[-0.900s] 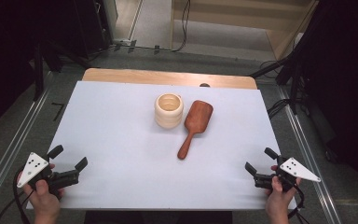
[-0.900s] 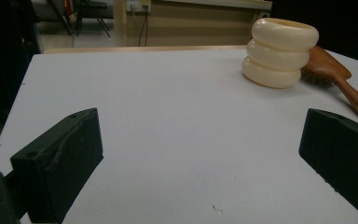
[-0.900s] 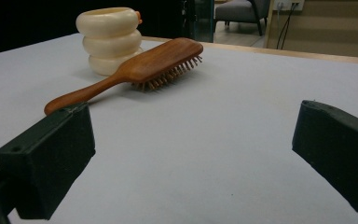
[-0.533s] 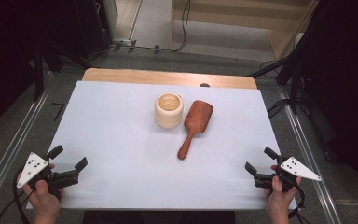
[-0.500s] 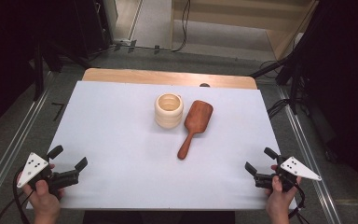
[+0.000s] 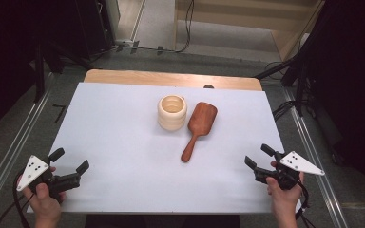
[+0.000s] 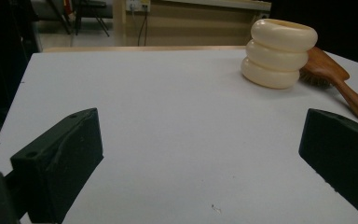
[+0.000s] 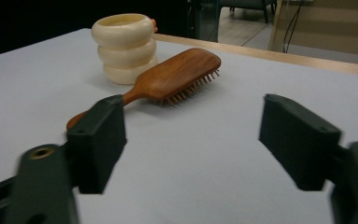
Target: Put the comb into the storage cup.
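A cream ribbed cup (image 6: 172, 112) stands upright near the middle of the white table top (image 6: 123, 142). A wooden hairbrush (image 6: 198, 128) lies bristles down just right of the cup, handle toward me. My left gripper (image 6: 69, 160) rests at the near left corner, open and holding nothing. At the near right, my right gripper (image 6: 259, 156) is open too. In the left gripper view the cup (image 7: 279, 53) and brush (image 7: 338, 81) lie far off at upper right. The right gripper view has the brush (image 8: 168, 83) beyond the jaws, with the cup (image 8: 126, 46) behind it.
A wooden strip (image 6: 171, 78) runs along the far edge of the table. Metal rails (image 6: 9, 152) flank the table on both sides. Dark stands and cables (image 6: 285, 107) sit beyond the right edge.
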Demonstrator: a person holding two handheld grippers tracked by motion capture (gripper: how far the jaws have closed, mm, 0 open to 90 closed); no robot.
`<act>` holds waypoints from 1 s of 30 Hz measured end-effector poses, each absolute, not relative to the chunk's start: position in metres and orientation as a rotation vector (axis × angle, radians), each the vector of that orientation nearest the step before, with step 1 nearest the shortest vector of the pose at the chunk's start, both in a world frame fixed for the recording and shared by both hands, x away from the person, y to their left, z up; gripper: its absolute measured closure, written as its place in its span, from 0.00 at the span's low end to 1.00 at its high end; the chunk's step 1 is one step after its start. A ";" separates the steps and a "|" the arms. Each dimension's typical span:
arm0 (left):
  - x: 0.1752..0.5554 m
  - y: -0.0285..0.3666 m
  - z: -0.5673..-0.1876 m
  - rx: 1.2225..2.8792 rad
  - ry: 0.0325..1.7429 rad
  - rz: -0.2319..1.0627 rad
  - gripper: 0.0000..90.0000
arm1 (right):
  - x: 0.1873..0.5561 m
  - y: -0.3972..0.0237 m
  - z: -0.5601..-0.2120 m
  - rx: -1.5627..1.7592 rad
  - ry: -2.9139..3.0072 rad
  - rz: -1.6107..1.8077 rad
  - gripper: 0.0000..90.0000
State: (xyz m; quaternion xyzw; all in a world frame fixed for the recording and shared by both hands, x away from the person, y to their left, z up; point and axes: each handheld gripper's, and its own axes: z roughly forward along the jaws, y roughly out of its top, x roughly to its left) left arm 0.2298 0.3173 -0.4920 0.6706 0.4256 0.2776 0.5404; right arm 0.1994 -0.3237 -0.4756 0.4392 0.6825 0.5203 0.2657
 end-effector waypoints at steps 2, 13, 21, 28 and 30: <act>0.230 0.317 -0.492 1.595 1.011 0.660 0.00 | 0.201 -0.322 -0.473 1.191 1.851 1.438 0.39; 0.230 0.317 -0.492 1.599 1.006 0.651 0.00 | 0.218 -0.298 -0.455 1.066 2.045 1.377 0.98; 0.231 0.317 -0.492 1.602 1.005 0.652 0.00 | 0.236 -0.278 -0.443 1.010 2.133 1.321 0.98; 0.231 0.316 -0.492 1.610 1.000 0.655 0.00 | 0.251 -0.262 -0.435 0.953 2.225 1.294 0.98; 0.231 0.316 -0.492 1.609 1.001 0.654 0.00 | 0.255 -0.256 -0.433 0.937 2.248 1.277 0.98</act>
